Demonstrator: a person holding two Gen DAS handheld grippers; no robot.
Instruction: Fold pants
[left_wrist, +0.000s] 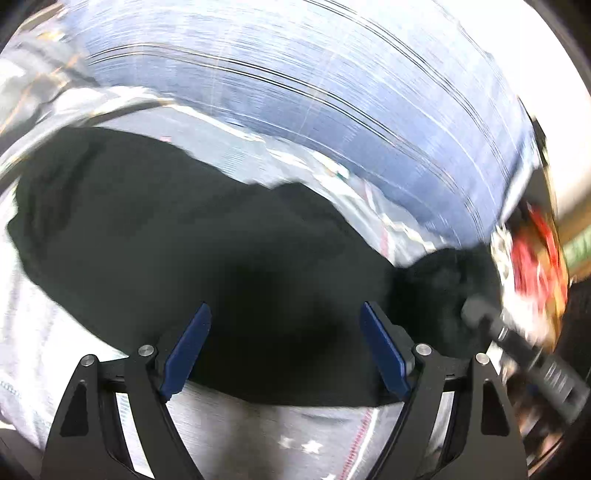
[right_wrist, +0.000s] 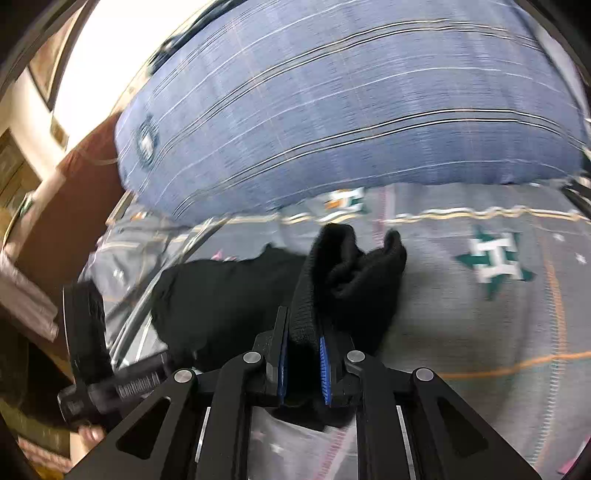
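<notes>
Black pants (left_wrist: 184, 229) lie spread on a grey patterned bedsheet (left_wrist: 280, 435). My left gripper (left_wrist: 284, 332) is open just above the near part of the pants, its blue pads (left_wrist: 188, 347) wide apart and holding nothing. In the right wrist view my right gripper (right_wrist: 302, 354) is shut on a bunched, ribbed edge of the black pants (right_wrist: 332, 273) and lifts it off the sheet (right_wrist: 480, 332). The rest of the pants (right_wrist: 221, 295) trails to the left. The right gripper's body shows at the right of the left wrist view (left_wrist: 517, 347).
A large blue striped pillow (right_wrist: 351, 122) lies at the far side of the bed, also in the left wrist view (left_wrist: 332, 92). A brown headboard or bed edge (right_wrist: 74, 206) is at the left. The left gripper's body (right_wrist: 110, 369) shows at the lower left.
</notes>
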